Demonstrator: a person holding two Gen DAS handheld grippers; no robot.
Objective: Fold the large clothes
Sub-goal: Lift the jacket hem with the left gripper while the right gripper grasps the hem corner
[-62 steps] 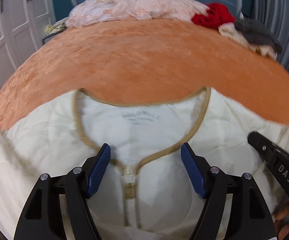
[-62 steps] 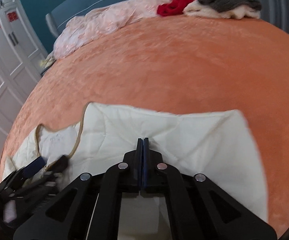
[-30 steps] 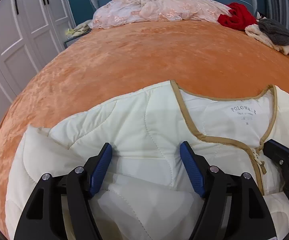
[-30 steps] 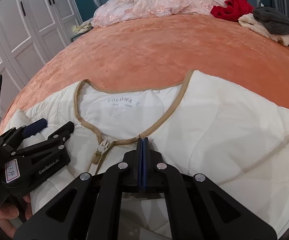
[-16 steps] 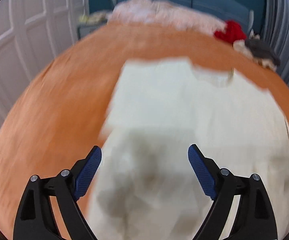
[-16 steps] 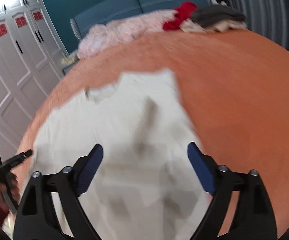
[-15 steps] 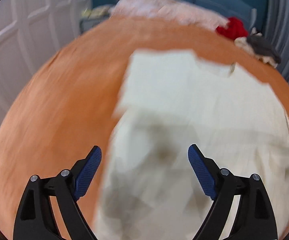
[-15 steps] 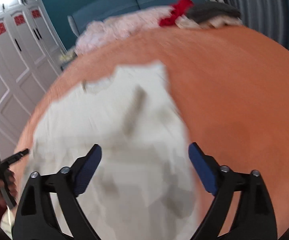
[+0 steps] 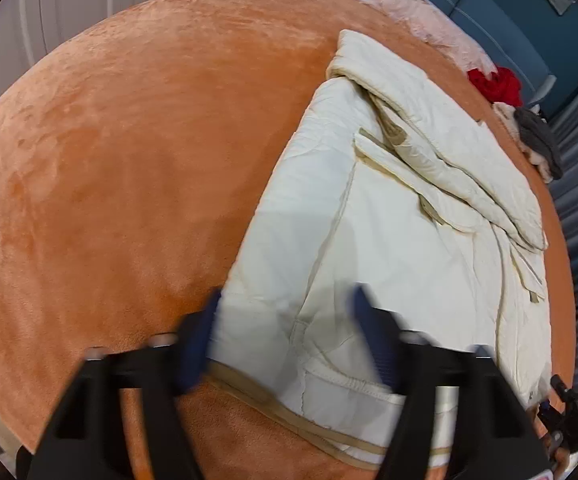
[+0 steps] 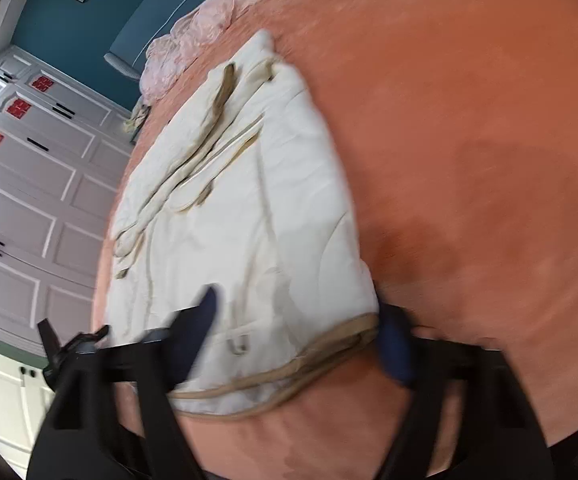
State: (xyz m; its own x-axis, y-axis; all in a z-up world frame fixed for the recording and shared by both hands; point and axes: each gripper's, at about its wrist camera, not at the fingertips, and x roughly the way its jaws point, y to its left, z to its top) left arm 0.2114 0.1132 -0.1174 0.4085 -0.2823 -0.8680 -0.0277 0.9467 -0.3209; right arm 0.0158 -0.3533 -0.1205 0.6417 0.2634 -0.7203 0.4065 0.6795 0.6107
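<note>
A cream quilted jacket (image 9: 401, 216) with tan trim lies flat on the orange bedspread (image 9: 129, 140), sleeves folded across its upper part. My left gripper (image 9: 285, 340) is open, its jaws straddling the jacket's near left hem corner. In the right wrist view the jacket (image 10: 249, 200) stretches away from me. My right gripper (image 10: 301, 336) is open over the near right hem corner, with the tan hem edge between its jaws. The right gripper also shows in the left wrist view (image 9: 573, 400) at the far right. Both views are motion-blurred.
A pink floral blanket (image 9: 401, 4), a red garment (image 9: 497, 84) and a grey and cream pile (image 9: 537, 140) lie at the bed's far end by the blue headboard (image 9: 501, 28). White wardrobe doors (image 10: 29, 200) stand on the left. Orange bedspread extends left and right of the jacket.
Both grippers have swung from the collar to the jacket's bottom hem. The right gripper, shut a second ago, has opened. The sleeves now lie folded over the jacket body.
</note>
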